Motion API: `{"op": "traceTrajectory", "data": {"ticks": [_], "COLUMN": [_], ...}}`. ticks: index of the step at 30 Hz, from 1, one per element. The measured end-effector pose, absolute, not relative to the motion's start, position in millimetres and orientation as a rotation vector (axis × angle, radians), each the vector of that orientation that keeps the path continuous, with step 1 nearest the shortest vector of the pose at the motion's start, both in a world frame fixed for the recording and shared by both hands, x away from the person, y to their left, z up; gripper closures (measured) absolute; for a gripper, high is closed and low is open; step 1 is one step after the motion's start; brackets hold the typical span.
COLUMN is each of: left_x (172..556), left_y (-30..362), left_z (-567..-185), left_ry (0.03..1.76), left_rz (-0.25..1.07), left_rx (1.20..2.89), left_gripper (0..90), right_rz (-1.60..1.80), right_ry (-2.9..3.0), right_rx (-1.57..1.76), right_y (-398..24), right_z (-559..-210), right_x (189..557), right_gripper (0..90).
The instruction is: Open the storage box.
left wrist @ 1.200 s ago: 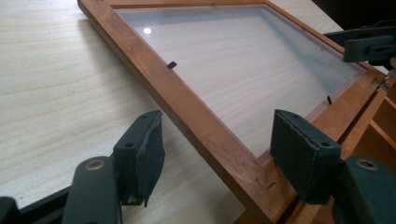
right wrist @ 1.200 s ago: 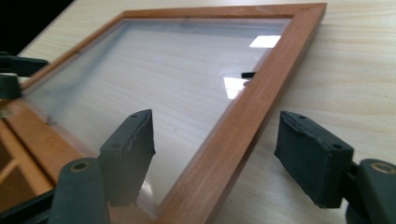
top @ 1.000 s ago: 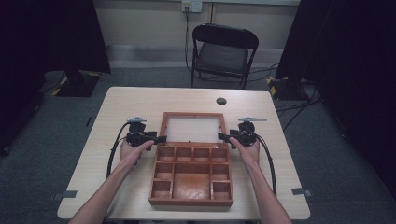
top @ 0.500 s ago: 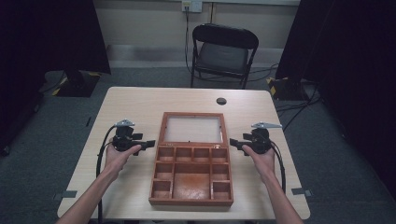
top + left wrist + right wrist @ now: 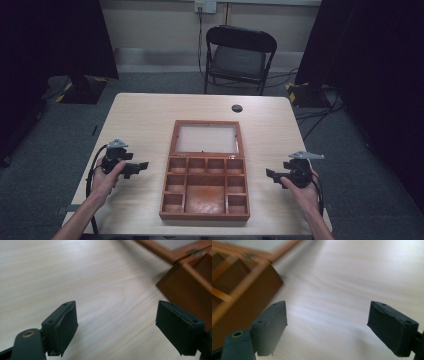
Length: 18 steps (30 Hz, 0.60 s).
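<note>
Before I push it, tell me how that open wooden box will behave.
The wooden box looks rigid and will probably slide flat on the smooth table. Its open glazed lid seems fragile and may drag behind on its hinges.

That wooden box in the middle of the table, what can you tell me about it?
The wooden box is reddish-brown and lies open on the pale table. Its lid, a frame around a pale panel, lies flat behind it on small hinges. Inside, dividers form small compartments around one large one, all looking empty. Nothing touches it.
</note>
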<state>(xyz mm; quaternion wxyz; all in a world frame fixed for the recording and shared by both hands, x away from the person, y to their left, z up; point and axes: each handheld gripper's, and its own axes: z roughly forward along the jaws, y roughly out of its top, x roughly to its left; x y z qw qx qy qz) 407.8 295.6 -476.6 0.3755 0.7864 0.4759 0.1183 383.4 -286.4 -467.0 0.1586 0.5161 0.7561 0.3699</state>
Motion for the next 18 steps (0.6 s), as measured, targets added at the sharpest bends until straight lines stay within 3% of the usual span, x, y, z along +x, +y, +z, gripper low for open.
{"op": "traceTrajectory", "data": {"ticks": [5,7,9,12,15,18], "left_x": [400.2,398.7,396.6,397.5,397.9,397.9], "left_y": [294.4,296.5,295.1,298.3,299.9,299.6], "left_z": [-487.5,-491.3,-495.8,-497.8,-502.8,-502.9], "left_ry": [1.244,1.26,1.272,1.264,1.278,1.284], "left_rz": [0.461,0.424,0.508,0.521,0.541,0.544], "left_rx": [2.113,2.058,2.072,2.072,2.033,2.033], "left_gripper": [18.7,19.5,17.8,14.2,4.4,3.6], "right_rz": [0.921,0.894,0.842,0.862,0.889,0.886], "right_ry": [2.147,2.129,2.13,2.096,2.061,2.054], "right_rx": [1.5,1.497,1.472,1.458,1.445,1.452], "right_y": [-293.8,-295.7,-297.4,-300.7,-301.0,-300.4], "right_z": [-482.4,-487.2,-492.9,-496.2,-499.9,-499.9], "right_x": [375.0,374.0,373.7,372.5,369.7,369.1], "right_gripper": [15.2,15.2,13.8,12.0,11.7,11.7]}}
